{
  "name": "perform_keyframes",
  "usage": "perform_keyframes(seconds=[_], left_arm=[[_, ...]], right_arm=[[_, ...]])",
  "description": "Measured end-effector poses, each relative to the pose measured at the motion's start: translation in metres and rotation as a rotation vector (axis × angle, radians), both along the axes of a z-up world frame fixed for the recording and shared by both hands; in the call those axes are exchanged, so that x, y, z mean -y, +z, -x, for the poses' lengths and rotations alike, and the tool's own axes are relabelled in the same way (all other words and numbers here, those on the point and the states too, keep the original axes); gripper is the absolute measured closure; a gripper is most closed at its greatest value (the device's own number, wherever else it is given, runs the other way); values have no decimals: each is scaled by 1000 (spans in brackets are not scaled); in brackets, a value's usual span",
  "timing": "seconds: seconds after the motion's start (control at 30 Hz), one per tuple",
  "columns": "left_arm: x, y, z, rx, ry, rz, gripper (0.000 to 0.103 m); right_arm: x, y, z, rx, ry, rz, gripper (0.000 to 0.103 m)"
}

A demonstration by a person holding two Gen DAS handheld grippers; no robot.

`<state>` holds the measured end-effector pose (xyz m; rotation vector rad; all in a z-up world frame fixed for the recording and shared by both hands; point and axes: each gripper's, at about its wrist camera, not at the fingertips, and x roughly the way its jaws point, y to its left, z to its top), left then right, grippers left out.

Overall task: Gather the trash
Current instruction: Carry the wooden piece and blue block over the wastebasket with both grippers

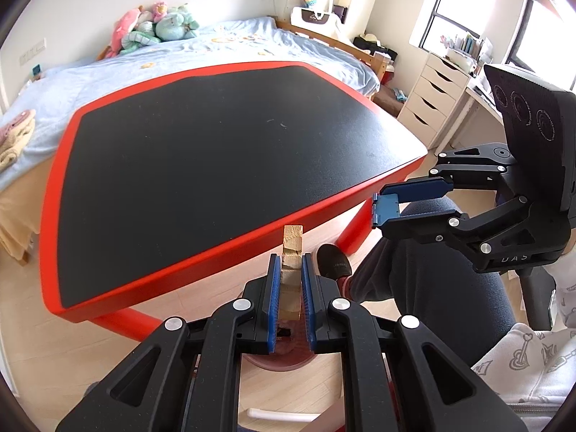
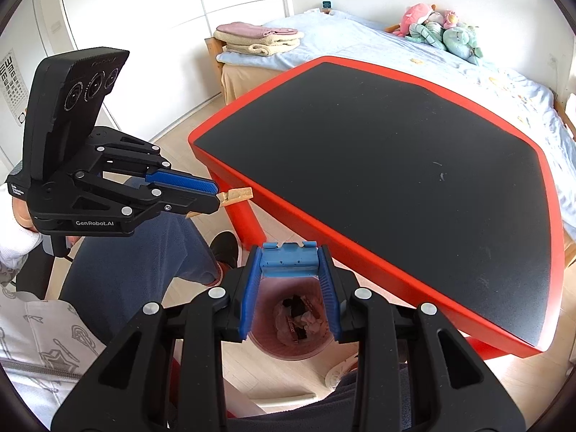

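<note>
My left gripper [image 1: 291,262] is shut on a tan wooden clothespin [image 1: 292,252], held off the near edge of the red-rimmed black table [image 1: 216,151]. It also shows in the right wrist view [image 2: 216,194] with the clothespin [image 2: 239,193] sticking out past its tips. My right gripper [image 2: 289,255] is open and empty, hovering above a pink trash bin [image 2: 291,324] on the floor that holds wrappers and crumpled paper. The bin's rim [image 1: 277,360] shows beneath my left gripper too. The right gripper [image 1: 387,203] appears at the table's right corner.
The person's legs and dark shoe [image 1: 333,261] are beside the red table leg [image 2: 244,223]. A bed [image 1: 180,50] with plush toys stands behind the table. White drawers [image 1: 432,97] stand at the right. A white object [image 1: 273,414] lies on the wood floor.
</note>
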<state>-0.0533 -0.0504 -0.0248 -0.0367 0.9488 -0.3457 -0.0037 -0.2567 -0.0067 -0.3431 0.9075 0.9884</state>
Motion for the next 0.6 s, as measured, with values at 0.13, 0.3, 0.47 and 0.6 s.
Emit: perform_keyframes(seconds=[0.13, 0.3, 0.47, 0.6], left_arm=[[1, 1, 3, 2, -2, 0, 91], [2, 1, 5, 5, -5, 1, 91], [4, 0, 4, 1, -12, -2, 91], [3, -3, 1, -20, 2, -6, 65]], right_arm=[[-2, -1, 5, -5, 9, -1, 72], [-1, -1, 9, -11, 19, -6, 72], [2, -1, 5, -25, 21, -18, 71], [5, -3, 3, -33, 18, -16, 38]])
